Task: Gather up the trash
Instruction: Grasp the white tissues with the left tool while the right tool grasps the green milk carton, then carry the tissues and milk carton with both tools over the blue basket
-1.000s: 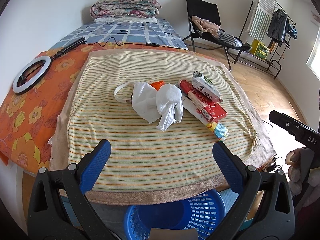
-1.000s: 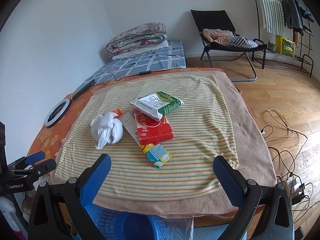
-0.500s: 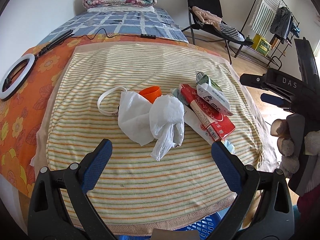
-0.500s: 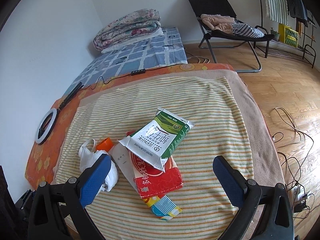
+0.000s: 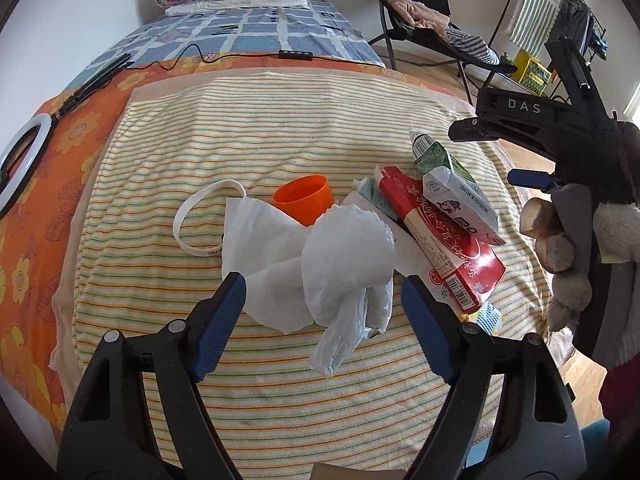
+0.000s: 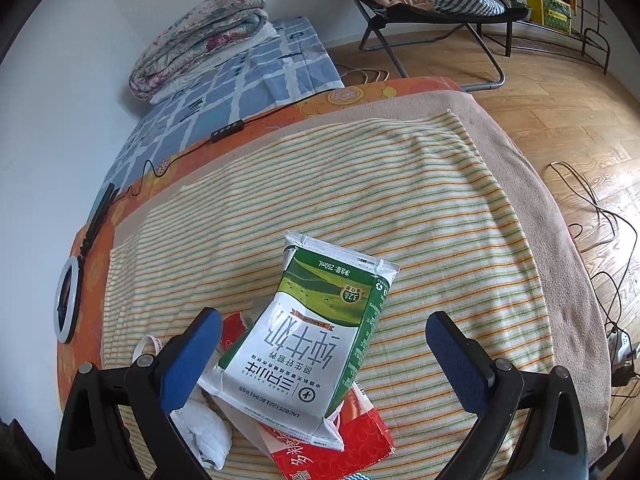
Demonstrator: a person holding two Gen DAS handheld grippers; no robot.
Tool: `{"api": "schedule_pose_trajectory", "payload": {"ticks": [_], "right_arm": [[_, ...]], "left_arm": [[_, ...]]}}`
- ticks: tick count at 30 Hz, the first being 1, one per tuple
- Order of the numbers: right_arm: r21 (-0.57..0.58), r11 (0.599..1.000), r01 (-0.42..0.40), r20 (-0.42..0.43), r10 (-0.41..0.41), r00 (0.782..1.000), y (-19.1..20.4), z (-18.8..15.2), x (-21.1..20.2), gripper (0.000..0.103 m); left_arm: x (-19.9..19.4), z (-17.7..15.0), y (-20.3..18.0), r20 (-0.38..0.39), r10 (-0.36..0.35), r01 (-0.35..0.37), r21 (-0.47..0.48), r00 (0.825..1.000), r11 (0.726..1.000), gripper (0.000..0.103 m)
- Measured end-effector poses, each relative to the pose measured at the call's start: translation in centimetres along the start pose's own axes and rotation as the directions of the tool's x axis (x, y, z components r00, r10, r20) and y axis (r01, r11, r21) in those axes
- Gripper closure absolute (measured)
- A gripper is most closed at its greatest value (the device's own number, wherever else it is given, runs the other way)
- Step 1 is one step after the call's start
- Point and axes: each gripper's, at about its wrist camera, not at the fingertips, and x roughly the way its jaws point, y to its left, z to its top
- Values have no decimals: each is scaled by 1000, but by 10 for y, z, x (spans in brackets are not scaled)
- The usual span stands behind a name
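Now both tools have been brought close. The left tool (image 5: pixel 322 300) is held wide open around the white bag (image 5: pixel 340 256); the right tool (image 6: pixel 322 360) is open around the milk pack (image 6: pixel 308 340) on the desk (image 6: pixel 420 200).

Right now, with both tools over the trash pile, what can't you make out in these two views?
- Orange cup: its lower part is behind the white bag, left view.
- Red box: mostly under the milk carton and cut by the bottom edge, right view.
- Checkered wrapper: only a corner shows, left view.
- Bin: in neither view.
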Motion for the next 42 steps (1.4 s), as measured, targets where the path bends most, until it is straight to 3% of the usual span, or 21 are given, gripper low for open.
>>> {"api": "schedule_pose_trajectory", "payload": {"ticks": [4,8,13,16,18,24,29,42], "right_arm": [[4,999,42,-28,-42,999,2,5,18,0],[31,999,29,-75,-26,997,-1,5,34,0],[72,997,19,-117,-11,993,-8,4,48,0],[106,994,-7,-138,21,990,-16,3,53,0],[123,992,-18,-142,36,989,-21,0,54,2],[184,978,-92,-162,123,979,-33,-5,55,18],[164,981,-104,-162,131,978,-35,-10,50,25],[41,992,-123,-49,125,991,-36,-15,4,27]], "left_arm": [[8,0,1,-15,8,-8,10,1000,1000,29],[18,-2,3,-34,25,-24,18,999,1000,31],[25,-5,11,-56,26,-26,7,998,1000,43],[21,-4,15,-49,10,-11,-8,999,1000,57],[19,-5,17,-47,-1,0,-12,999,1000,74],[11,-8,21,-27,11,-11,-17,1000,1000,80],[-2,-10,28,-4,5,-6,-29,1000,1000,83],[-52,-15,41,82,-10,13,-39,997,999,85]]}}
